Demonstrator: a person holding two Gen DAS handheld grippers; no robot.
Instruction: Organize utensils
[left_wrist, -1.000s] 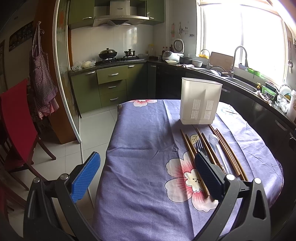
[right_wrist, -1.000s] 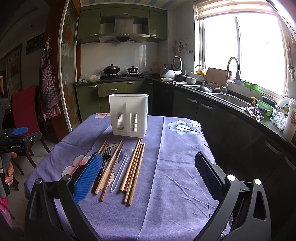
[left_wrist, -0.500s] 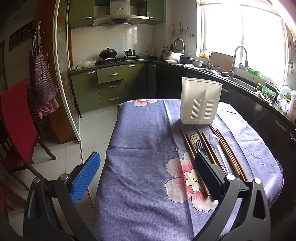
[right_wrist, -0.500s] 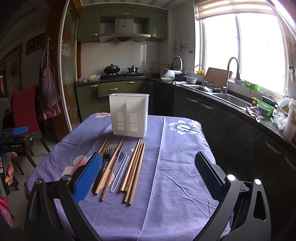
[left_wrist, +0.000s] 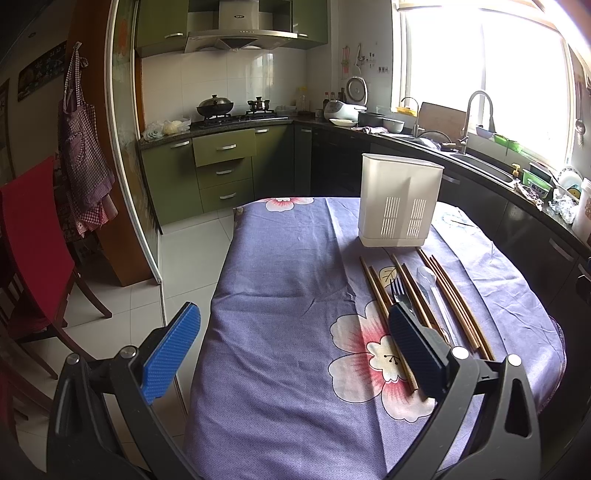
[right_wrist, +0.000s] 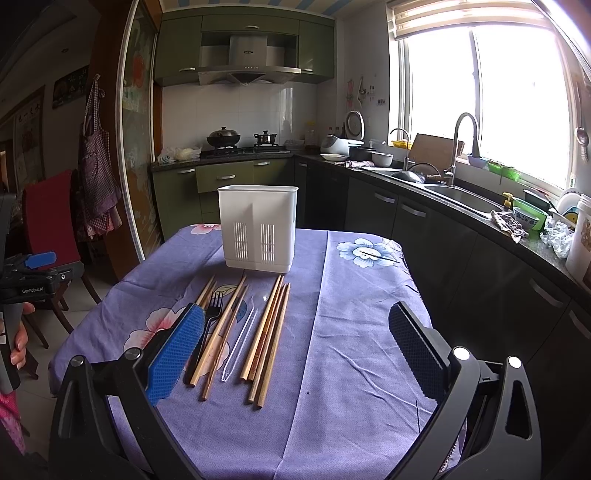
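Note:
A white slotted utensil holder (right_wrist: 258, 227) (left_wrist: 400, 205) stands upright on the purple flowered tablecloth (right_wrist: 351, 332). In front of it lie several wooden chopsticks (right_wrist: 271, 338) (left_wrist: 458, 302), a black fork (right_wrist: 210, 321) (left_wrist: 398, 290) and a clear plastic spoon (right_wrist: 243, 332) (left_wrist: 436, 299), side by side. My right gripper (right_wrist: 295, 347) is open, hovering near the table's front, its left pad next to the fork's handle. My left gripper (left_wrist: 295, 354) is open at the table's left side, its right pad over the chopsticks' near ends. Neither holds anything.
The table's left edge drops to a tiled floor (left_wrist: 118, 325) with a red chair (left_wrist: 33, 251). A dark counter with a sink (right_wrist: 458, 195) runs along the right. In the right wrist view a hand (right_wrist: 18, 339) holds the left gripper's handle at far left.

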